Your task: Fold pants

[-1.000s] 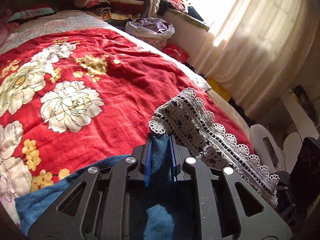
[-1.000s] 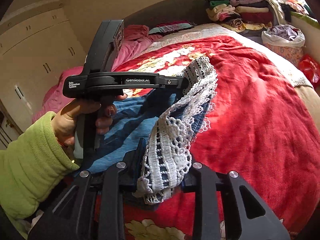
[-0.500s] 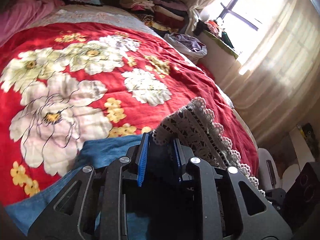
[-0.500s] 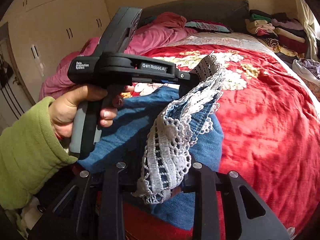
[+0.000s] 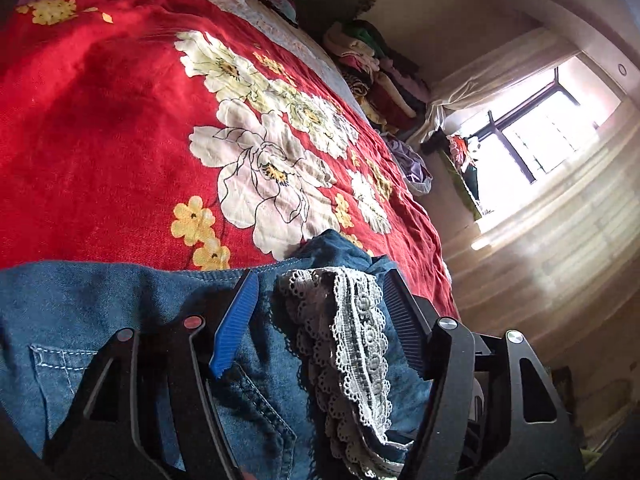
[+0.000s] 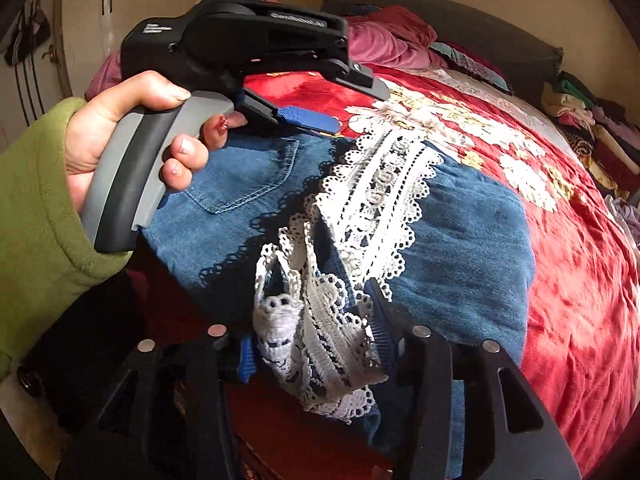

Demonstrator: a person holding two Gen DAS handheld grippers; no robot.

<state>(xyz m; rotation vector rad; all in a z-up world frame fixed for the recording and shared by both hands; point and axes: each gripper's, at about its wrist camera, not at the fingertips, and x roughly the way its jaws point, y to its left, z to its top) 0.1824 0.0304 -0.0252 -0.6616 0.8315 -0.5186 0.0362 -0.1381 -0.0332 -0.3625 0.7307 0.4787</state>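
Blue denim pants with a white lace hem lie folded over on the red flowered bedspread. A back pocket faces up. My left gripper is open, its jaws wide apart over the lace hem and denim; it also shows in the right wrist view, open above the pants. My right gripper has its jaws apart around bunched lace at the near edge.
Stacks of folded clothes sit at the far side of the bed. A pink blanket lies at the headboard. A window with curtains is to the right. Wardrobe doors stand behind the left hand.
Both grippers have lowered the lace hem onto the pants, folding them over. The left gripper has opened and let go of the fabric. The right gripper's jaws have spread wider.
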